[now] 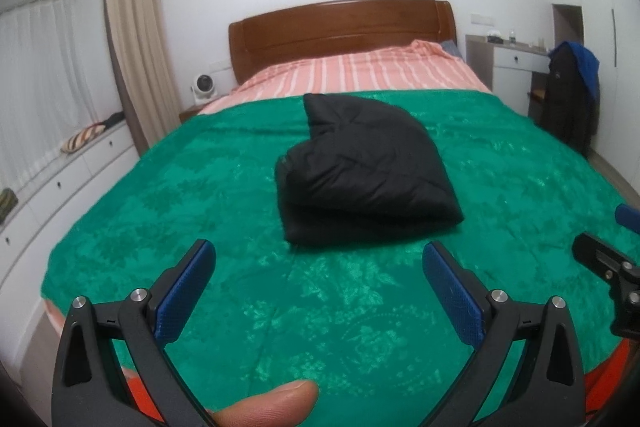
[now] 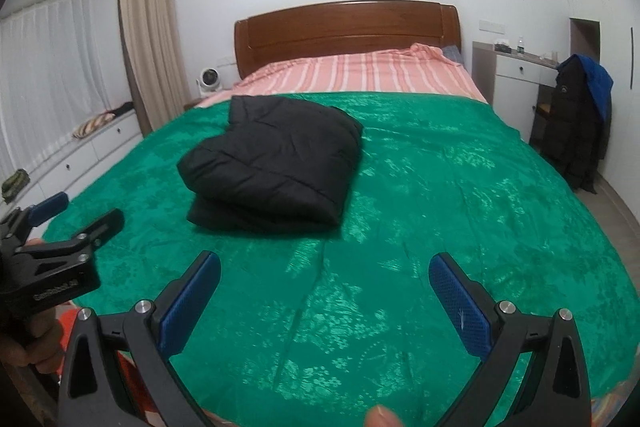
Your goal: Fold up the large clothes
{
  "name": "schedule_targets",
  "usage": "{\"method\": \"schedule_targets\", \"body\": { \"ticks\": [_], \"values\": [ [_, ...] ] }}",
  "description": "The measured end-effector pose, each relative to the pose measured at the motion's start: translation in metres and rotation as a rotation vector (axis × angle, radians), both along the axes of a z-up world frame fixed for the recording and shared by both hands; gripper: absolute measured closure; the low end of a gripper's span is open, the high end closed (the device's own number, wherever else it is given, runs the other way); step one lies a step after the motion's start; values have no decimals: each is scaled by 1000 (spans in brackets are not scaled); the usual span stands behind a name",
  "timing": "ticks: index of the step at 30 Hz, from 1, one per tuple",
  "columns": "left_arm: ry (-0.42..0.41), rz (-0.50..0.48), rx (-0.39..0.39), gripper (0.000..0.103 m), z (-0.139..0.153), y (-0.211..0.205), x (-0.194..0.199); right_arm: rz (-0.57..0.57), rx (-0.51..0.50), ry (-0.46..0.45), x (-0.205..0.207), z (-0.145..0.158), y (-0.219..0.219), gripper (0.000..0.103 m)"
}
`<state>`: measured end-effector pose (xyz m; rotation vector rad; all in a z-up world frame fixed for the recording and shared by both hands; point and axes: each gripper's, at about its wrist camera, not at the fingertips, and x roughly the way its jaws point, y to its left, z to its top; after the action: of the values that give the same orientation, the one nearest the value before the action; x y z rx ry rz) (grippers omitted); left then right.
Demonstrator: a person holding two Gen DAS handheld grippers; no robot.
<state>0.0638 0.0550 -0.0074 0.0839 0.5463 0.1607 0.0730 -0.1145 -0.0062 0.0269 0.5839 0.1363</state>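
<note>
A black puffy jacket (image 1: pixel 366 171) lies folded into a thick bundle on the green bedspread (image 1: pixel 200 195); it also shows in the right wrist view (image 2: pixel 272 173). My left gripper (image 1: pixel 318 259) is open and empty, held above the bedspread just short of the bundle's near edge. My right gripper (image 2: pixel 324 271) is open and empty, to the right of the bundle and nearer the foot of the bed. The right gripper also shows at the right edge of the left wrist view (image 1: pixel 612 239), and the left gripper at the left edge of the right wrist view (image 2: pixel 76 215).
A wooden headboard (image 1: pixel 340 31) and a pink striped sheet (image 1: pixel 360 71) lie beyond the green bedspread. White drawers (image 1: pixel 60 183) run along the left wall. A desk (image 1: pixel 516 67) and a chair draped with dark and blue coats (image 1: pixel 572 95) stand at the right.
</note>
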Motion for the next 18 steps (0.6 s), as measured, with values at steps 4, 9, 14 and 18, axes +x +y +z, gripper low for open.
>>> {"method": "schedule_targets", "body": {
  "ticks": [4,9,14,18],
  "values": [
    [28,2,0,0,-4,-1,3,-26,-51,5,1,-1,-1,0],
    [74,22,15,0,-8,-6,7,-38,-85,12,1,-2,-1,0],
    [100,-7,-8,0,-6,-9,7,-37,-84,27,2,-3,-2,0],
    [150,-17,-40,0,-7,-7,12,-35,-68,43,2,-2,-2,0]
  ]
}}
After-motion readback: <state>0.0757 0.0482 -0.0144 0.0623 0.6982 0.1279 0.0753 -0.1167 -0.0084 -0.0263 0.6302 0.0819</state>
